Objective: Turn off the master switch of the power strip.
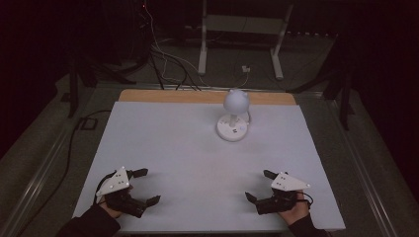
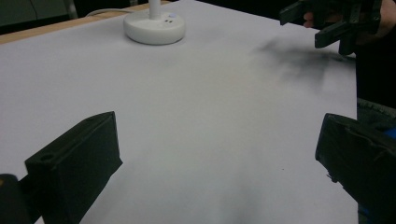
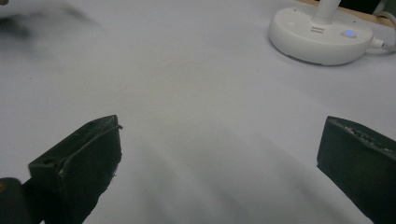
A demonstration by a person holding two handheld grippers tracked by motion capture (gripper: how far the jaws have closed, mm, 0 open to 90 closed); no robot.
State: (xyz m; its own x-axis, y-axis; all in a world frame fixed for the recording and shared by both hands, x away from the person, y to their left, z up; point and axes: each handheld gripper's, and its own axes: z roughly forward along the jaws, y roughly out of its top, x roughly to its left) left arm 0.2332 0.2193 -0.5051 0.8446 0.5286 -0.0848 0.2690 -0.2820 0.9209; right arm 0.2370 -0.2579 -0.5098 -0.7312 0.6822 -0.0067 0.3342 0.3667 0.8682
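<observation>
A small white desk lamp [image 1: 234, 114] with a round head and a round base [image 2: 154, 27] [image 3: 321, 34] stands at the back middle of the white table top [image 1: 197, 148]. My left gripper [image 1: 144, 186] rests open near the front left edge, nothing between its jaws [image 2: 219, 154]. At the front right my right gripper [image 1: 258, 185] is also open and empty [image 3: 219, 154]. The right gripper [image 2: 327, 25] appears far off in the left gripper view, held by a hand.
A wooden strip [image 1: 207, 96] runs along the table's far edge. Behind the table stand a white metal frame [image 1: 242, 34] and loose cables [image 1: 168, 64] on the dark floor. The lamp's cord [image 3: 380, 43] leaves its base toward the back.
</observation>
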